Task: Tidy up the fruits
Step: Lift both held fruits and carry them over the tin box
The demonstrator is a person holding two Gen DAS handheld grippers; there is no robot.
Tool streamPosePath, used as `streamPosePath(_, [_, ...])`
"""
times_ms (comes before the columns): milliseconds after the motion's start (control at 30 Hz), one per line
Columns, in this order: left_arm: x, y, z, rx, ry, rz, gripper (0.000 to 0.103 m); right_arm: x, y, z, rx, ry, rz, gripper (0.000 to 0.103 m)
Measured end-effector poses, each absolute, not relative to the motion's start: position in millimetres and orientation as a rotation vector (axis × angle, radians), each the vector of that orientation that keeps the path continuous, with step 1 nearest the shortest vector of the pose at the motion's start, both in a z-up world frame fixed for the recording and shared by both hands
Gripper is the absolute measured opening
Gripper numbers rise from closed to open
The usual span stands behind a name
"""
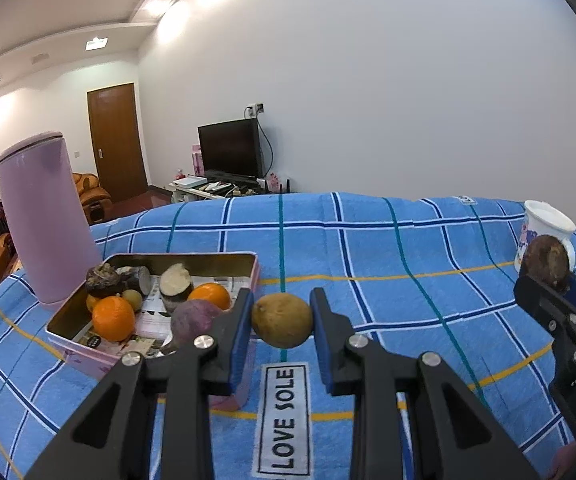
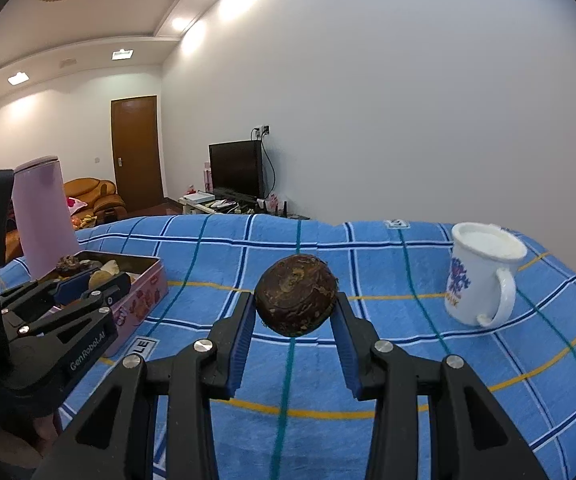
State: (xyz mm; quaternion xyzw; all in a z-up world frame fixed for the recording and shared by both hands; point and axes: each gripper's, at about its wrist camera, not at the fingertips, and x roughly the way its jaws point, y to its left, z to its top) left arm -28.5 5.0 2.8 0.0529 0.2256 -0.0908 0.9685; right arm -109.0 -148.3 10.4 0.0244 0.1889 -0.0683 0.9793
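Note:
My left gripper (image 1: 282, 320) is shut on a yellow-brown round fruit (image 1: 282, 321), held above the cloth just right of the pink tin (image 1: 156, 258). The tin holds two oranges (image 1: 113, 318), a purple tuber (image 1: 194, 320), cut taro pieces (image 1: 175, 286) and a dark knobbly fruit (image 1: 102, 280). My right gripper (image 2: 295, 308) is shut on a dark brown round fruit (image 2: 296, 295) over the middle of the blue checked cloth. In the left wrist view the right gripper (image 1: 544, 284) and its dark brown fruit (image 1: 548, 262) show at the right edge. The left gripper (image 2: 92, 284) appears at the left beside the pink tin (image 2: 144, 292).
A tall lilac canister (image 1: 44, 220) stands behind the tin at the far left. A white mug (image 2: 482, 274) with a floral print sits on the right of the blue checked cloth (image 2: 248, 248). A "LOVE SOLE" label (image 1: 284, 416) lies under my left gripper.

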Motion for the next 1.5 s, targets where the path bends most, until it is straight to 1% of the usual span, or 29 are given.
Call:
streamPosePath(467, [-26.4,33.0,11.9,0.128,0.422,-0.194,0.030,-105.3,-120.5,8.1,0.054,0.386,-0.099,0.041])
streamPosePath(900, [-13.0,64.1,15.9,0.090,0.419,-0.168,0.030,-96.9,-81.6,10.4,0.064,0.404,-0.020,0.041])
streamPosePath(1500, [22.8,115.9,25.4,0.083,0.362,-0.065,0.030,-68.3,-39.3,22.2,0.121,0.369,0.059,0.041])
